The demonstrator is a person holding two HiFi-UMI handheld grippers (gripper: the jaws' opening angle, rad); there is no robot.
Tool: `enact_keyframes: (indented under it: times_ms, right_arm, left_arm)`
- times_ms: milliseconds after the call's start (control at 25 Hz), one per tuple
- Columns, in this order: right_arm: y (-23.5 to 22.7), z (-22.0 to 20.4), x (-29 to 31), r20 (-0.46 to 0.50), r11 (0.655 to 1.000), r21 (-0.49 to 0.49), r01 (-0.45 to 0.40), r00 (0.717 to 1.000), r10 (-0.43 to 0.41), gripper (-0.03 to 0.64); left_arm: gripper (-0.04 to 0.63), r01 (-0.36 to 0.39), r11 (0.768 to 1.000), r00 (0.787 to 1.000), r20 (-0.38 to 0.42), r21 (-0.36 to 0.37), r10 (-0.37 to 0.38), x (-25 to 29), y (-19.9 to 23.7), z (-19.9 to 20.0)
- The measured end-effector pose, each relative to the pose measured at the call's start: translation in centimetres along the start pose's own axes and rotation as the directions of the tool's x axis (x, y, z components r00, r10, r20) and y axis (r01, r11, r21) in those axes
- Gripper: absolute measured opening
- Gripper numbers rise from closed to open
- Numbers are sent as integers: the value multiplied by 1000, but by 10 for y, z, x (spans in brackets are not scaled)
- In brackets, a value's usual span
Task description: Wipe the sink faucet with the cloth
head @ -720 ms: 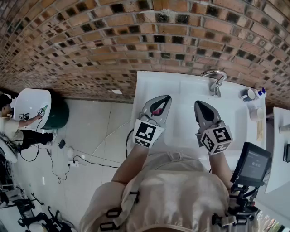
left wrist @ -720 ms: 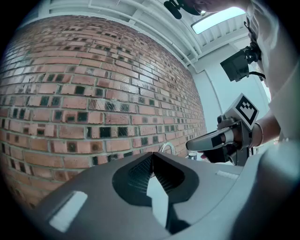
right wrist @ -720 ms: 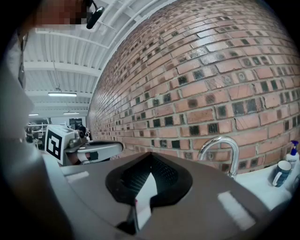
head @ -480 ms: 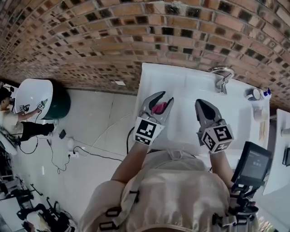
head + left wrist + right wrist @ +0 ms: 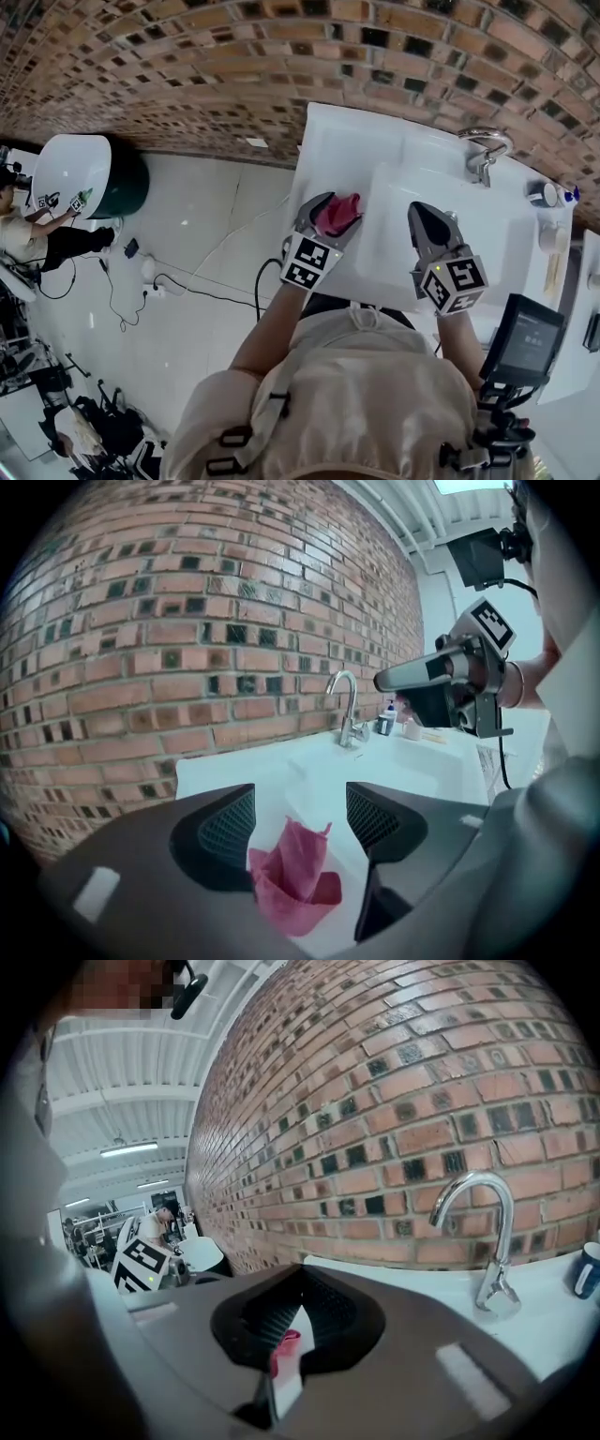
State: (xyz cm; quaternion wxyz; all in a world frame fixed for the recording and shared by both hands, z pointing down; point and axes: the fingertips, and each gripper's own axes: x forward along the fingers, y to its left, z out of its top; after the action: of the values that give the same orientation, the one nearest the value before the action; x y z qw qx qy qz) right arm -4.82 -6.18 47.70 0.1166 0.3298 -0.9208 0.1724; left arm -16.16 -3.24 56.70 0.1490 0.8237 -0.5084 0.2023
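A crumpled pink cloth (image 5: pixel 339 212) (image 5: pixel 295 878) lies on the white counter left of the sink basin (image 5: pixel 441 202). My left gripper (image 5: pixel 330 217) (image 5: pixel 298 819) is over it with the jaws wide open. The cloth sits between the jaws, against the left one, and the pads do not press it. My right gripper (image 5: pixel 427 225) (image 5: pixel 302 1274) hovers over the basin's near side, its jaw tips together and nothing held. The cloth (image 5: pixel 285 1344) shows through the gap under them. The chrome gooseneck faucet (image 5: pixel 483 155) (image 5: pixel 347 710) (image 5: pixel 487 1241) stands at the back rim, well beyond both grippers.
A mug and a soap bottle (image 5: pixel 544 194) (image 5: pixel 386 719) stand right of the faucet by the brick wall (image 5: pixel 234 66). A screen on a stand (image 5: pixel 525 337) is at my right side. Cables (image 5: pixel 178 291) lie on the floor left of the counter, with a person at a round white table (image 5: pixel 66 192) beyond.
The head view has shifted, so the sink and faucet sit lower and further right in the picture. More of the pink cloth shows between the left jaws. The right gripper keeps its place over the basin.
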Motion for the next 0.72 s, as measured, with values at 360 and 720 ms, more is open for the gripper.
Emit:
enact_keyframes:
  times_ms: [360,720]
  right_arm:
    - [-13,-17,3,-18,999,21,30,999,-30,-11]
    - [-28,-36,-5,-47,997,46,62,997,-60,-11]
  left_arm:
    - [279,36,998,982,-181,-48,-44,33,7,-85]
    - [273,13,1000,960,-278,-13,-16,55,15,-123]
